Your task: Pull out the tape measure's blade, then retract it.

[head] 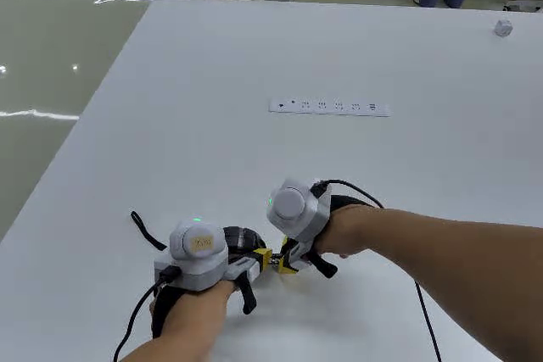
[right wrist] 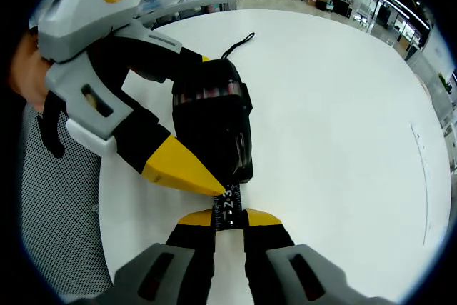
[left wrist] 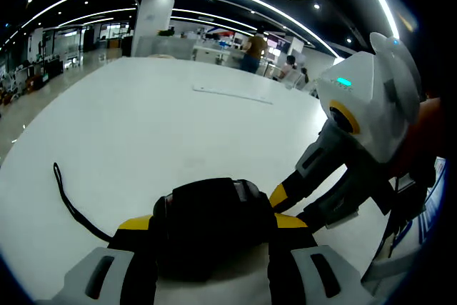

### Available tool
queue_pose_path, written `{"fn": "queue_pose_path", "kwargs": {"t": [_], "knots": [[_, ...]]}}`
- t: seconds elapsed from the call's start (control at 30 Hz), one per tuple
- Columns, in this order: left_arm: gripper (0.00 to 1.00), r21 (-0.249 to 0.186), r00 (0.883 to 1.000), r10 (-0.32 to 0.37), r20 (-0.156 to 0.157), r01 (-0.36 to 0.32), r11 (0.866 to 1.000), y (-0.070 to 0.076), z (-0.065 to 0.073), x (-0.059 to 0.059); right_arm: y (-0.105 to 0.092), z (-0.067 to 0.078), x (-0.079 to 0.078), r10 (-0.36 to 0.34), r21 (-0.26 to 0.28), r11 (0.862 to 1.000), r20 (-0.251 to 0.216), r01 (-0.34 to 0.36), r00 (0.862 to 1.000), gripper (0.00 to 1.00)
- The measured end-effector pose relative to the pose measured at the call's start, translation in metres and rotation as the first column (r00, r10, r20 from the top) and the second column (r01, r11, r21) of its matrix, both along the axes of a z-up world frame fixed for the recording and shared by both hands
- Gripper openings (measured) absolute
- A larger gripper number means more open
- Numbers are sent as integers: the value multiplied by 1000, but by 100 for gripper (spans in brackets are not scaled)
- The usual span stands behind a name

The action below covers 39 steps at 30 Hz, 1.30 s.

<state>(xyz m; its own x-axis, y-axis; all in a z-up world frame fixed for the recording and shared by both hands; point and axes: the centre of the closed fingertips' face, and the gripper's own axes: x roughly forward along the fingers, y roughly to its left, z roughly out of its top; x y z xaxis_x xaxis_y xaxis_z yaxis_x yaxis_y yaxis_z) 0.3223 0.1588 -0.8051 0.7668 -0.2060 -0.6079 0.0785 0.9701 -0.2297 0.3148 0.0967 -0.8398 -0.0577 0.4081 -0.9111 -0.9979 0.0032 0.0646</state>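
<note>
A black tape measure case (left wrist: 211, 237) lies on the white table (head: 254, 82), and my left gripper (left wrist: 212, 221) is shut on it, one yellow-tipped jaw on each side. In the right gripper view the case (right wrist: 214, 123) is just ahead, with a short length of blade (right wrist: 228, 208) drawn out of it. My right gripper (right wrist: 228, 216) is shut on that blade end, close to the case mouth. In the head view the left gripper (head: 254, 256) and right gripper (head: 284, 262) nearly meet beside the case (head: 242, 239). Its black wrist strap (head: 144, 228) trails to the left.
A thin white strip (head: 329, 107) with small markings lies mid-table, well beyond the grippers. A small pale round object (head: 503, 28) sits at the far right. The table's left edge (head: 76, 125) borders a glossy floor. Black cables (head: 420, 303) trail from the grippers.
</note>
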Motion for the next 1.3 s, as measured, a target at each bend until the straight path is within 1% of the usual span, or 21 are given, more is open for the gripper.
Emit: {"fn": "queue_pose_path", "kwargs": {"t": [0.1,0.4,0.53,0.6,0.8,0.9,0.93,0.97,1.07,1.2,1.27,1.3], "knots": [[59,-4,1000,1,-1,-1,1000,0,0,0,3,0,-1,22,12,1000,7,-22,1000,15],[59,-14,1000,4,-3,-4,1000,0,-1,0,7,2,-1,32,29,999,5,-32,999,15],[59,-21,1000,5,0,-5,1000,0,-1,0,10,3,0,5,51,999,-15,-4,1000,15],[59,-24,1000,4,0,-4,1000,0,-1,0,12,5,-2,24,57,998,-5,-24,1000,16],[59,-29,1000,7,0,-7,1000,0,-1,1,19,5,-4,50,59,997,21,-51,999,16],[59,-29,1000,8,1,-8,1000,1,-1,1,20,5,-5,83,67,994,39,-86,996,17],[59,-28,1000,8,1,-8,1000,1,-1,1,20,5,-5,84,69,994,40,-87,996,17],[59,-28,1000,9,1,-9,1000,1,-1,2,20,5,-5,89,78,993,42,-92,995,18],[59,-28,1000,8,1,-8,1000,1,-1,2,20,4,-7,109,76,991,47,-113,993,20],[59,-29,1000,7,1,-7,1000,1,-1,2,17,5,-14,144,100,984,41,-147,989,29],[59,-30,1000,8,1,-8,1000,1,0,2,16,5,-13,142,103,984,48,-147,989,29],[59,-30,1000,10,1,-10,999,1,0,2,14,5,-11,137,105,984,60,-143,989,28]]}}
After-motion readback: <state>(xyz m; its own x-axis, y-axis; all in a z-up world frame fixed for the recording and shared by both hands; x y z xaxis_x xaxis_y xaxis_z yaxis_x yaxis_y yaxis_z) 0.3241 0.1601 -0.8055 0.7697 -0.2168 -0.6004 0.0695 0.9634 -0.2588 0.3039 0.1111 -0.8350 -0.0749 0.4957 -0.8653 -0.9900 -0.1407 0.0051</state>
